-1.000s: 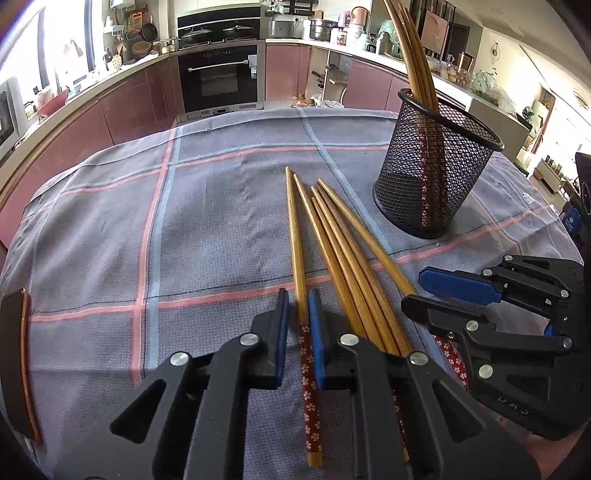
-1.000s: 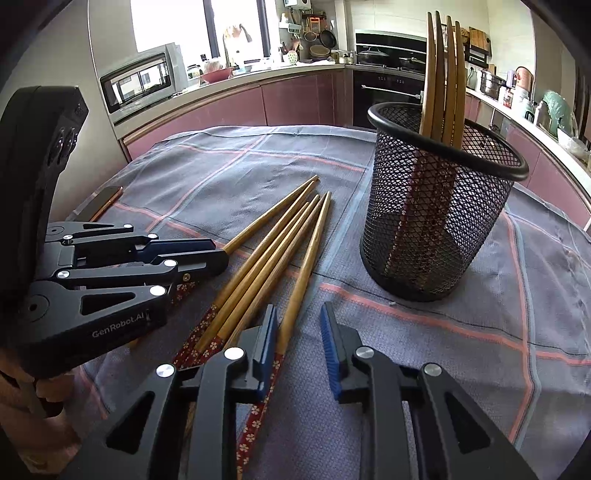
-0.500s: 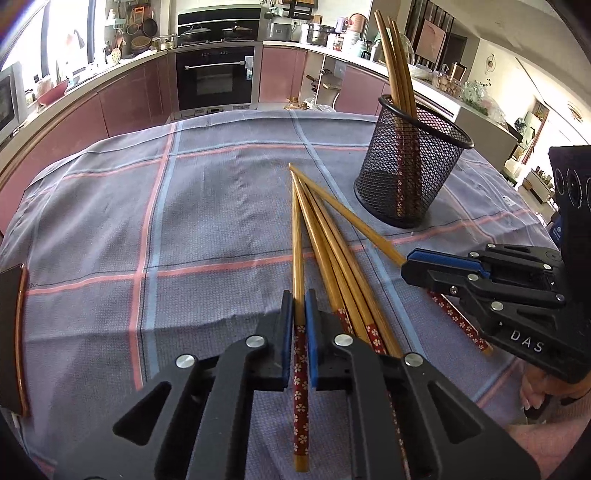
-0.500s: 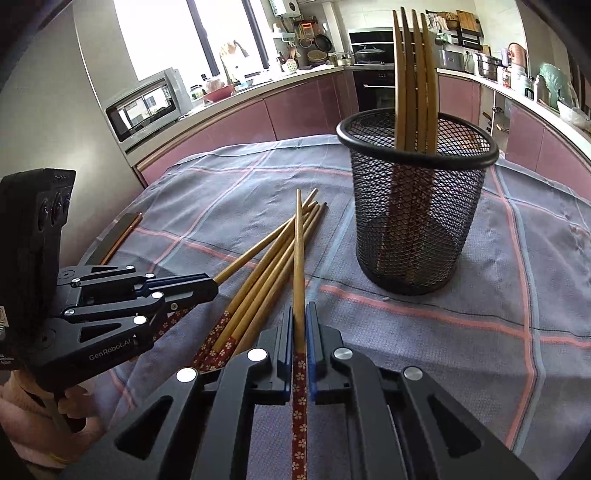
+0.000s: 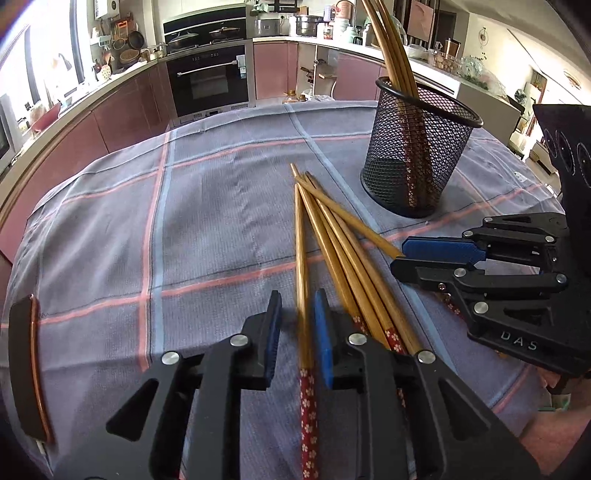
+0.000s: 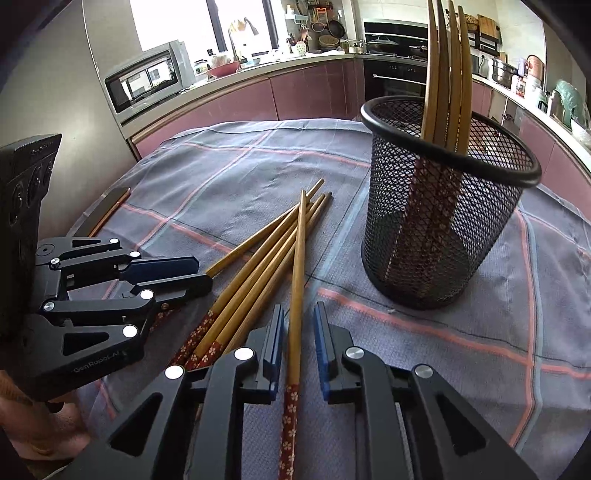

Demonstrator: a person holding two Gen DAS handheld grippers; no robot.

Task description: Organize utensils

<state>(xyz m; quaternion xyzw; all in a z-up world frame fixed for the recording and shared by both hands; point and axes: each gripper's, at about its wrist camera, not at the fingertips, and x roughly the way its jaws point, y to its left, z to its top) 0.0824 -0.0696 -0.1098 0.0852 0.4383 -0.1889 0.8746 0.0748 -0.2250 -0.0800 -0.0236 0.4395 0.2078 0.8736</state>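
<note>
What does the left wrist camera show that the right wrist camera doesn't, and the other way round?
Only the left wrist view: a wall clock and the right tool seen from its side. Only the right wrist view: the microwave's front and the left tool seen from its side. Both: the mesh cup holding chopsticks, the loose chopsticks on the plaid cloth, and the oven. Both tools' jaws are opening, one chopstick between each pair.
</note>
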